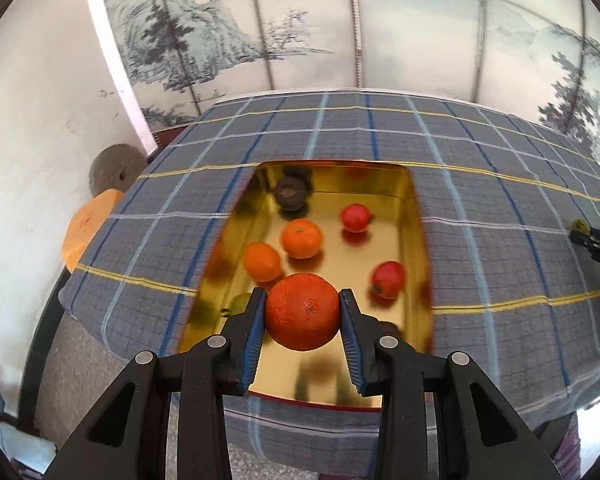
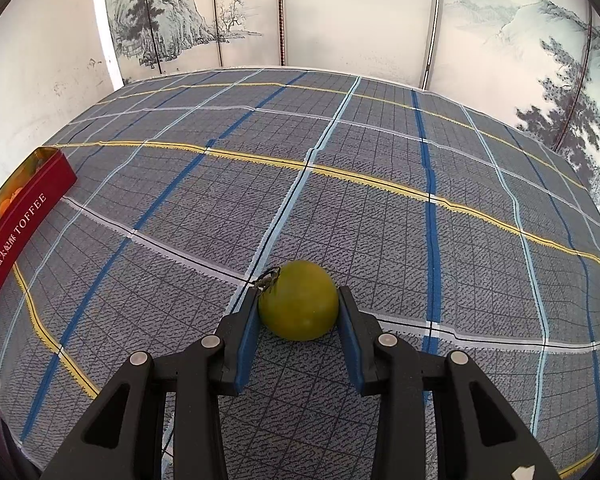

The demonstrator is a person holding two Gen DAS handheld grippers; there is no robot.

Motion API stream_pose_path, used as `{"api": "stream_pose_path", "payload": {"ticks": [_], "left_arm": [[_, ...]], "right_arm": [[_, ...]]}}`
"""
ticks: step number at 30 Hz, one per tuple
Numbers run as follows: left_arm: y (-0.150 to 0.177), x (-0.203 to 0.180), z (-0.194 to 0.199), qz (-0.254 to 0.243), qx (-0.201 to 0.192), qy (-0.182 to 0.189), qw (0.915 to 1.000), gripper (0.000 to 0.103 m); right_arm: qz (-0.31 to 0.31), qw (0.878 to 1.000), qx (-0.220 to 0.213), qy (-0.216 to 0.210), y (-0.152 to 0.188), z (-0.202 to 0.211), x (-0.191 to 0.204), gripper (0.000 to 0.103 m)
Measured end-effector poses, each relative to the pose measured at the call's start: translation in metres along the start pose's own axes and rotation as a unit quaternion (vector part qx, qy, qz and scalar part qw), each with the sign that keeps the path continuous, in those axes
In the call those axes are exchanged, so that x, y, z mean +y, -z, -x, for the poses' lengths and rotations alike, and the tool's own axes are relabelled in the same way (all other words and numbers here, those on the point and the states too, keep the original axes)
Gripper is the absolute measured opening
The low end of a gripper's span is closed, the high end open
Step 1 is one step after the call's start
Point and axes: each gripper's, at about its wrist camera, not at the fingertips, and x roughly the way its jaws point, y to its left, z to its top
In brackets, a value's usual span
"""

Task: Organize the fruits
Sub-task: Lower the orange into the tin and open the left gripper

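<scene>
The left tongs (image 1: 302, 312) clamp a large orange (image 1: 302, 311) above the near end of the gold tin (image 1: 418, 240), where two smaller oranges, two red fruits and a dark fruit lie. The right tongs (image 2: 298, 307) grip a green tomato (image 2: 298, 306) resting on the plaid-covered counter (image 2: 340, 168), well right of the tin (image 2: 24, 220).

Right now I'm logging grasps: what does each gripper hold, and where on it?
The left gripper clamps an orange by its opposite sides, above the gold tin. The right gripper grips a green tomato by its sides.
</scene>
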Motion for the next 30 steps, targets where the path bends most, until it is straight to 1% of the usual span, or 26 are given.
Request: {"api": "stream_pose_path", "payload": {"ticks": [3,7,11,18,20,22,23,25,26,27,28,30], "left_arm": [[0.002,0.016,-0.009,0.008,0.004,-0.018,0.9998,0.037],[0.004,0.032,-0.020,0.023,0.011,-0.028,0.9993,0.037],[0.003,0.038,-0.027,0.032,0.019,-0.025,0.9990,0.037],[-0.023,0.017,-0.037,0.003,0.002,-0.020,0.9998,0.038],[-0.031,0.006,-0.043,-0.013,0.002,-0.015,0.9998,0.038],[-0.040,-0.002,-0.051,-0.016,0.005,-0.003,0.9999,0.039],[-0.044,-0.004,-0.054,-0.016,0.007,0.004,0.9998,0.041],[-0.050,-0.005,-0.061,-0.008,0.023,0.013,0.9996,0.054],[-0.051,-0.004,-0.061,0.002,0.022,0.023,0.9995,0.056],[-0.051,-0.002,-0.058,0.010,0.014,0.029,0.9994,0.059],[-0.050,0.000,-0.053,0.016,0.002,0.031,0.9994,0.067],[-0.046,0.003,-0.042,0.024,-0.016,0.031,0.9991,0.079]], "right_arm": [[-0.001,1.000,0.000,-0.001,0.000,0.000,0.000,0.035],[0.000,1.000,0.000,0.000,0.000,0.000,0.000,0.035],[0.000,1.000,0.000,-0.001,0.000,0.000,0.000,0.035],[0.000,1.000,0.000,0.000,0.000,0.000,0.000,0.035],[0.000,1.000,0.000,0.000,0.000,0.000,0.000,0.035],[0.000,1.000,0.000,0.000,0.000,0.000,0.001,0.035],[0.000,1.000,0.000,0.000,0.000,0.000,0.000,0.035],[0.000,1.000,0.000,0.000,0.000,0.000,0.001,0.035],[0.000,1.000,0.000,0.000,0.000,0.000,0.001,0.035],[0.000,1.000,0.000,0.000,0.000,0.000,0.001,0.035],[0.000,1.000,0.000,0.000,0.000,0.000,0.001,0.035],[0.000,1.000,0.000,0.000,0.000,0.000,0.001,0.035]]}}
